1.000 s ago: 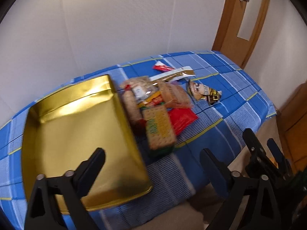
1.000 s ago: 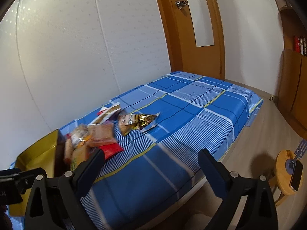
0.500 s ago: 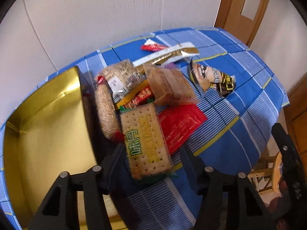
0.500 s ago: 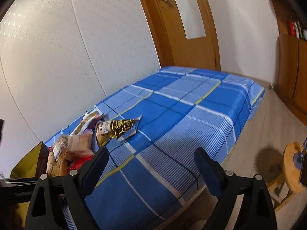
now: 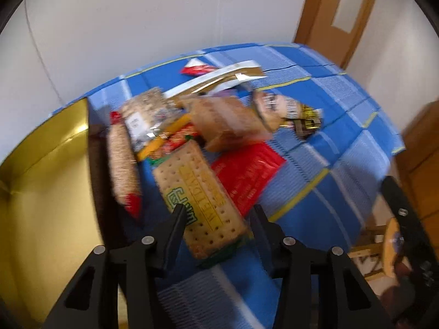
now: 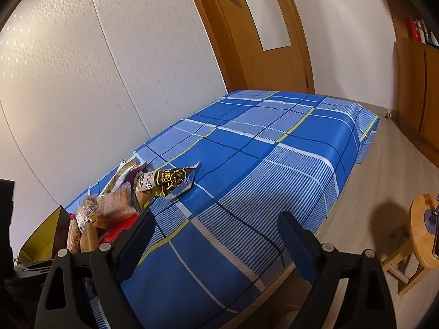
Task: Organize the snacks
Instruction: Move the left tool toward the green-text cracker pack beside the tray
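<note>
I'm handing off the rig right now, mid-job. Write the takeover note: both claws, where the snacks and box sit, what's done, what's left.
Left claw: jaws have just been closing around the near end of the cracker pack; the blur hides whether the pads press yet.
Right claw: open, empty, over the blue plaid bed.
Snacks: all on the bed in a pile beside the gold box, including a long roll, a red packet and a dark chip bag further out.
Done: nothing shows inside the box, as far as it is visible.
Left: secure the cracker pack, place it in the box, then the other snacks.
</note>
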Available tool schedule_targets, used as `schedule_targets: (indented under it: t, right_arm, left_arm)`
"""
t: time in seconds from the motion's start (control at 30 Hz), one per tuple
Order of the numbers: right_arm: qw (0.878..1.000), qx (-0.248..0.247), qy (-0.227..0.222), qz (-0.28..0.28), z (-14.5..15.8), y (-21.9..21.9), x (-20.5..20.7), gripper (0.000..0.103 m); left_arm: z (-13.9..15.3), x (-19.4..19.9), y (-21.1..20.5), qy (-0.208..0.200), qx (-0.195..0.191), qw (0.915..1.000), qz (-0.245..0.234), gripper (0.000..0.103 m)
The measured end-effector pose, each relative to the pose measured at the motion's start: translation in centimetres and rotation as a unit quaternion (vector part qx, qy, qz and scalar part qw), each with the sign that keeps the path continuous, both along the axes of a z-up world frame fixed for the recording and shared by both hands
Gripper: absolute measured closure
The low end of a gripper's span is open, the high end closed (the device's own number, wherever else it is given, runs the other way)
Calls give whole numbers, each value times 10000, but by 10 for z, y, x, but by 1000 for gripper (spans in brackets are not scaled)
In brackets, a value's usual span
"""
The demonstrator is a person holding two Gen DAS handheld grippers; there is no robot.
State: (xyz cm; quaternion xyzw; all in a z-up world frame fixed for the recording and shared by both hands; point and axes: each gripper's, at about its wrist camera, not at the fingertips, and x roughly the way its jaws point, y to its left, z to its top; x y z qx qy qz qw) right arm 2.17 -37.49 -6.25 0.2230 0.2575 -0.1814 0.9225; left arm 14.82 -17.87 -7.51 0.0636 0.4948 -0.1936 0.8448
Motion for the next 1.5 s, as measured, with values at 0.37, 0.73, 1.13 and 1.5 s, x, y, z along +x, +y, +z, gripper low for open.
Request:
schedule_targets:
  t: [0.37,0.73,1.13,1.5]
  right_arm:
    - [9999,-70,36,126,0,6,3,11]
    - [9998,-37,59,169,-2,7,4,11]
    - [9998,173,56,28,-3,-4,2,11]
    - [9997,186,16,133,-1,0,3,11]
  left_arm:
    - [-4,9,1,84,186,9993,325,53]
    - [-2,2,9,84,-134,9972,734,30]
    - [7,-16,-17,-222,-534,9982,-173,68]
    - [-3,21,9,135,150,9966,805,39]
